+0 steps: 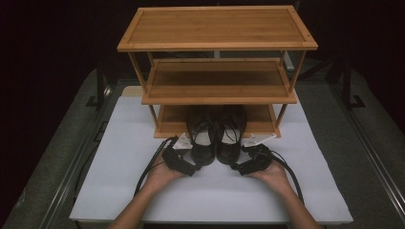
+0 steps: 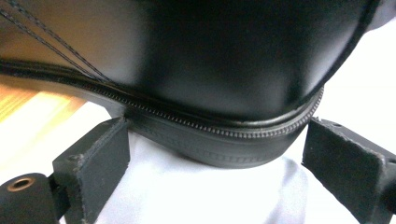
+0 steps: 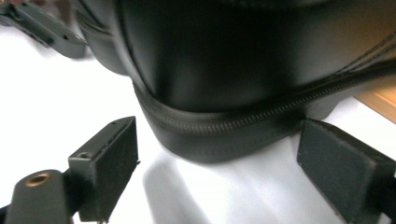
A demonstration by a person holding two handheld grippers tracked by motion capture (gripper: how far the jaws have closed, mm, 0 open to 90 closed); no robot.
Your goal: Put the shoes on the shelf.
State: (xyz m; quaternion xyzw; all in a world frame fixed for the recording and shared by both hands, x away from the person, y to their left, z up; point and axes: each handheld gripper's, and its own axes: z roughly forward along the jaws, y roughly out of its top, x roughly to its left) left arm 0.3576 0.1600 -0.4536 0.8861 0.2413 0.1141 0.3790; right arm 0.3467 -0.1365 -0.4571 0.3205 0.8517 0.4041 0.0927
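left of centre in the high view, the left gripper (image 1: pixel 191 168) has its jaws apart around the heel of the left black leather lace-up shoe (image 1: pixel 202 138), pads not pressing. right of it, the right gripper (image 1: pixel 237 167) likewise brackets the right black leather shoe (image 1: pixel 229 136). judged: both shoes stand half under the three-tier bamboo rack (image 1: pixel 217 45)'s bottom shelf; gripping and moving remain.

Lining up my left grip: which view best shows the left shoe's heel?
The left gripper view: the left shoe's heel sits between the open left tongs. The high view shows the whole left shoe, small; the right gripper view shows its edge.
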